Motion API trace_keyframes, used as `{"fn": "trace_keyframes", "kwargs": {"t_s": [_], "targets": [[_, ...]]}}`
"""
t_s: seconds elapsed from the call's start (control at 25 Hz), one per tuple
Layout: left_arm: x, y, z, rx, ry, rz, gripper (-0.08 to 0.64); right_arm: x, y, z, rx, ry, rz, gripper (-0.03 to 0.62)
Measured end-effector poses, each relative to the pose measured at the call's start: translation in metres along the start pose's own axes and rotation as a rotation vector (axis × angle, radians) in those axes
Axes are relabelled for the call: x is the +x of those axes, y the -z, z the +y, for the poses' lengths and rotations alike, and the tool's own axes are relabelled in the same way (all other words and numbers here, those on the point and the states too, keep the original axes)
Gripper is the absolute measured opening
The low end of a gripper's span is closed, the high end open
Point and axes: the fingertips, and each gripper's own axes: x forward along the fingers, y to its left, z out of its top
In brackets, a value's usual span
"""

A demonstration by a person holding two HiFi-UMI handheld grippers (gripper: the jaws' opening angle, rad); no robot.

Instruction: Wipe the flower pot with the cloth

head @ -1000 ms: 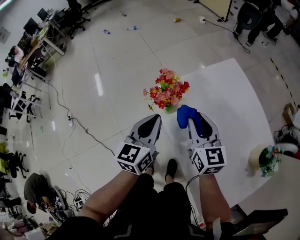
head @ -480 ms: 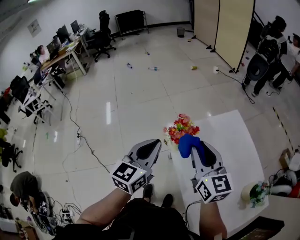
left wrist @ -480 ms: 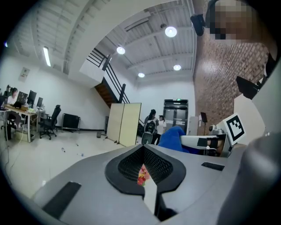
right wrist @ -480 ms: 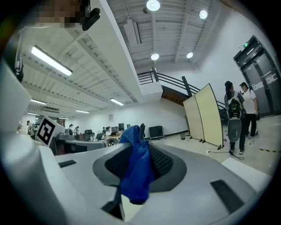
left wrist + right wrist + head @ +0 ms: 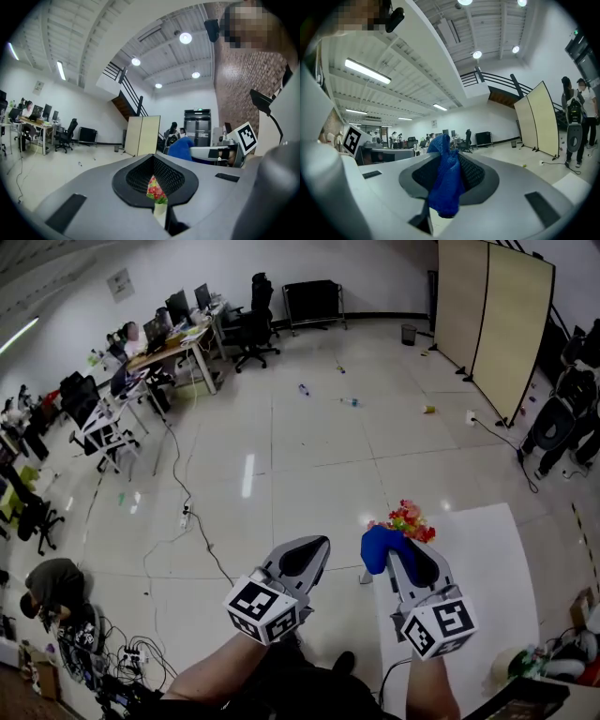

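Reaching forward side by side, right tongs (image 5: 398, 554) grip cloth (image 5: 377, 547), left tongs (image 5: 309, 547) clenched

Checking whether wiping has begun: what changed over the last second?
The head view swung upward, so the flower pot slid from upper centre to lower right, partly behind the blue cloth. Nothing was gripped or released: the right gripper still clamps the cloth, and the left gripper stays shut and empty.
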Motion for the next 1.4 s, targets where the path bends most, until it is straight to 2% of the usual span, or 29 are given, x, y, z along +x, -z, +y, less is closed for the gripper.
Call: {"fn": "trace_keyframes", "kwargs": {"t_s": [0.24,0.48,0.6,0.8,0.96,1.2,1.4], "targets": [[-0.048,-0.008,0.075,-0.029,-0.074,-0.042,-0.003,0.071,-0.001,0.066,-0.046,-0.105,0.006,0.098],[-0.105,-0.034,0.173,-0.012,-0.141,-0.067,-0.003,0.155,-0.022,0.126,-0.05,-0.144,-0.017,0.098],[-0.126,-0.042,0.212,-0.073,-0.117,-0.103,-0.003,0.195,-0.022,0.155,-0.027,-0.19,-0.02,0.098],[-0.148,-0.049,0.263,-0.063,-0.128,-0.101,-0.003,0.243,-0.027,0.189,-0.046,-0.192,-0.012,0.098],[-0.141,-0.051,0.301,-0.081,-0.14,-0.107,-0.003,0.279,-0.029,0.191,-0.068,-0.188,-0.006,0.098],[-0.096,-0.065,0.344,-0.081,-0.168,-0.102,-0.003,0.328,-0.045,0.161,-0.059,-0.183,-0.023,0.098],[-0.052,-0.083,0.369,-0.035,-0.159,-0.11,-0.003,0.362,-0.059,0.127,-0.059,-0.186,-0.068,0.098]]}}
